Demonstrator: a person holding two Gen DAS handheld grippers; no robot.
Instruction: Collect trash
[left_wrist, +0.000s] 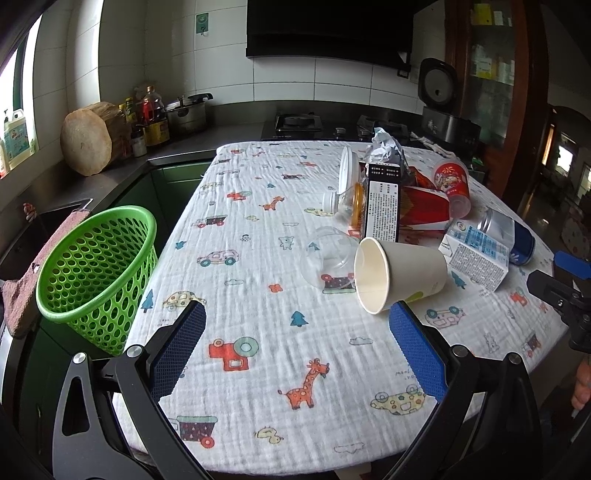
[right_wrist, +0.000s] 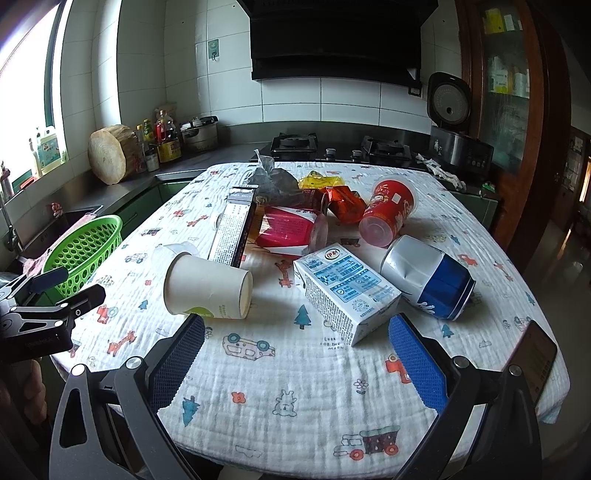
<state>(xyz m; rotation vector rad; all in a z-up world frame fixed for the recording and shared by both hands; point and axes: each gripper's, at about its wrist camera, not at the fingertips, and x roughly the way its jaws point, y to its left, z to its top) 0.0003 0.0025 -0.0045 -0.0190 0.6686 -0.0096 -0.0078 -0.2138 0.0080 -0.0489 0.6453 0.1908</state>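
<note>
Two grippers hang over the near edge of the table, both empty. Left gripper (left_wrist: 297, 325), jaws spread wide, nothing between the blue pads, only the cartoon-print tablecloth (left_wrist: 258, 258) below. Right gripper (right_wrist: 296, 334), same story, jaws wide apart over bare cloth.

Just past the left gripper's right pad, a white paper cup (left_wrist: 399, 275) lies on its side, mouth toward the camera. Touching it on the left, a clear plastic cup (left_wrist: 327, 258), also tipped over. In the right wrist view a blue-and-white milk carton (right_wrist: 345, 291) lies just ahead of the jaws, and a dented blue-and-white can (right_wrist: 428, 277) sits beside it on the right.

Further back, the heap: a tall black-and-white box (left_wrist: 382, 201) on its edge, a red tub (right_wrist: 291, 230) on its side, a red printed cup (right_wrist: 388, 210) tipped over, orange wrappers (right_wrist: 345, 203), crumpled grey paper (right_wrist: 271, 179).

Off the table's left edge, the green perforated basket (left_wrist: 98, 273) stands tilted beside the sink. A phone (right_wrist: 535, 360) lies at the table's right edge.
</note>
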